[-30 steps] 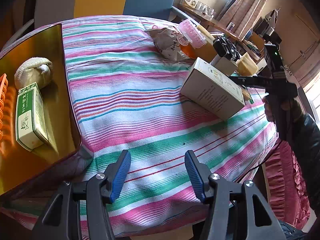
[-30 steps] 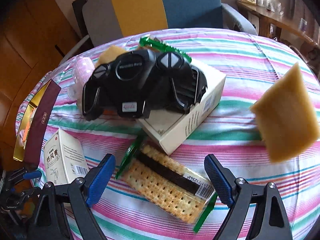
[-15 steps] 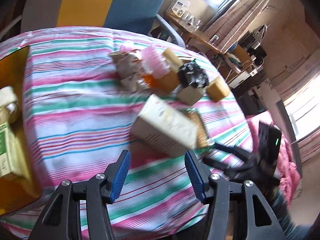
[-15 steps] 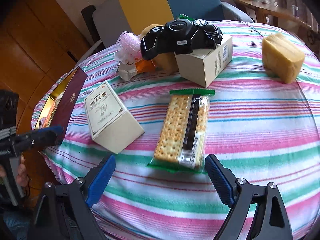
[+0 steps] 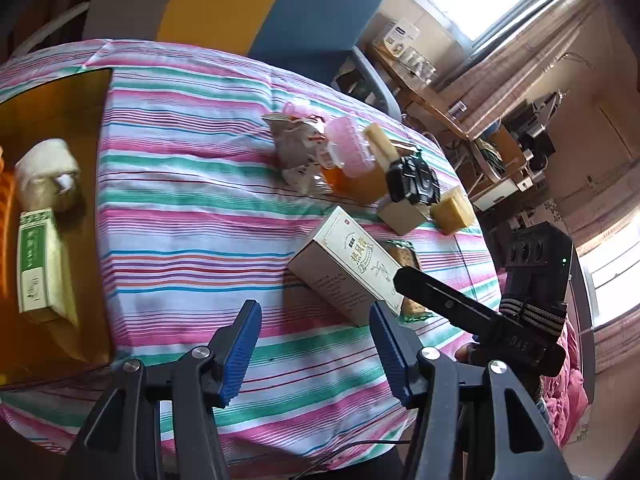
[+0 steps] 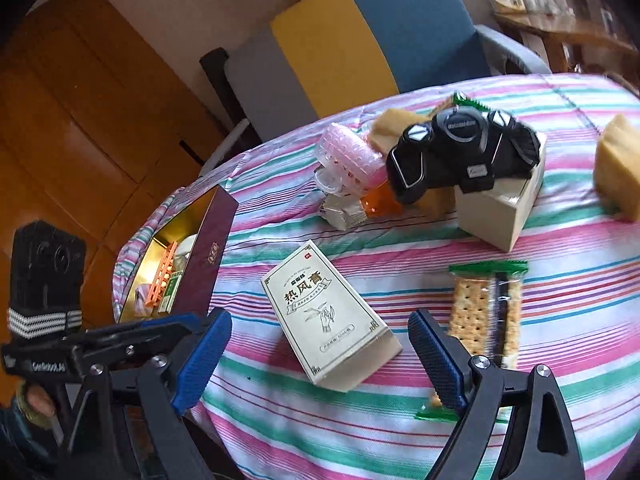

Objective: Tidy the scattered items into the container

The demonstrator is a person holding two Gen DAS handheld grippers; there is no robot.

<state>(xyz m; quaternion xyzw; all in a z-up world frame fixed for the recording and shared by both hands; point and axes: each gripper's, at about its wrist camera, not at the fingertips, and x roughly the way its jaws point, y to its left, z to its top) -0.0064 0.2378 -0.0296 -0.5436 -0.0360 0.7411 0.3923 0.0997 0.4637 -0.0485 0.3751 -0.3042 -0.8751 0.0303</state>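
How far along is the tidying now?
Partly done: the gold-lined container already holds a green-and-white box and a white roll. Both claws, left and right, are open and empty. The cream carton, cracker packet and black gadget remain out.

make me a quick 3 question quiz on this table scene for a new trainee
1. True or false: the right gripper is shut on the cream ointment box.
2. Multiple choice. The black toy car sits on:
A) a small beige box
B) the cracker packet
C) the gold tray
3. Fill in: the green-and-white box lies inside the ______.

Key
1. False: both grippers, left too, are open and hold nothing; the ointment box lies on the striped cloth.
2. A
3. gold tray
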